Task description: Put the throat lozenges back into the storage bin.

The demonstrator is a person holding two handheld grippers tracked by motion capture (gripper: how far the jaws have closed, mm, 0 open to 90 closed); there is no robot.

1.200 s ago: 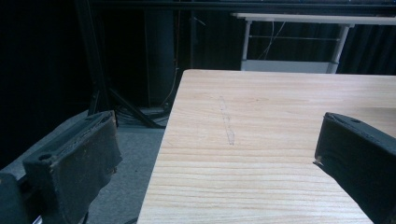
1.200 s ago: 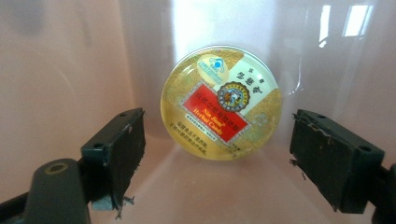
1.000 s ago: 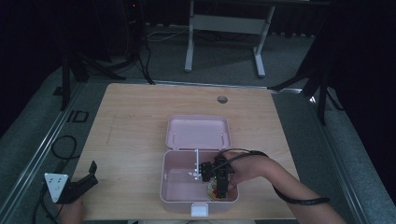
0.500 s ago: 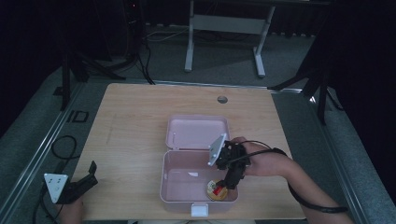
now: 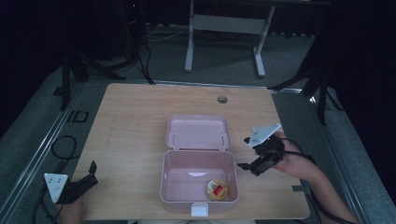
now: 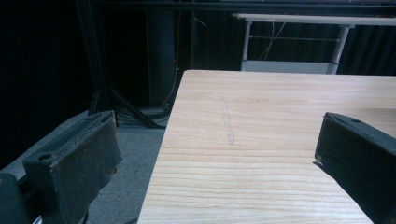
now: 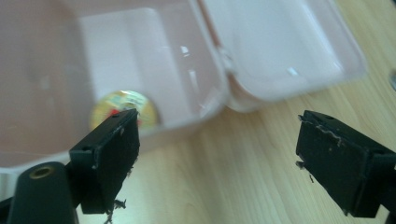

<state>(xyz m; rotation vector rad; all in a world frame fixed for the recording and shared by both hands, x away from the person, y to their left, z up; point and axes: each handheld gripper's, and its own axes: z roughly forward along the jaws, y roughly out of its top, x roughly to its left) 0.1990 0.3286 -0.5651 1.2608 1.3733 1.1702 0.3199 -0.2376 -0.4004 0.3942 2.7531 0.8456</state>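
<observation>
Two tools work at a light wooden desk [image 5: 140,112], one in each of the person's hands. The right tool [image 5: 247,161] hovers just beside the right wall of a pink box [image 5: 198,193], near its hinge end, with its jaws spread wide and nothing between them; the grey three-cornered plate on top of it tilts toward the box. In the right gripper view the same tool [image 7: 217,154] looks past its two parted black jaws at bare wood and at the box [image 7: 56,56] beyond, a little blurred. The box stands open near the front edge of the desk, its lid [image 5: 198,132] laid flat behind it and joined to it along the hinge. Inside the box, in the front right corner, lies a small round tin [image 5: 216,189] with a yellow and red label, flat on the bottom and apart from both tools; in the right gripper view the tin [image 7: 122,105] shows partly behind the left jaw. The left tool [image 5: 88,176] rests at the front left corner of the desk, well apart from the box, also released and holding nothing. In the left gripper view its jaws [image 6: 219,154] stand wide over the desk's left edge, with dark floor beside it.
</observation>
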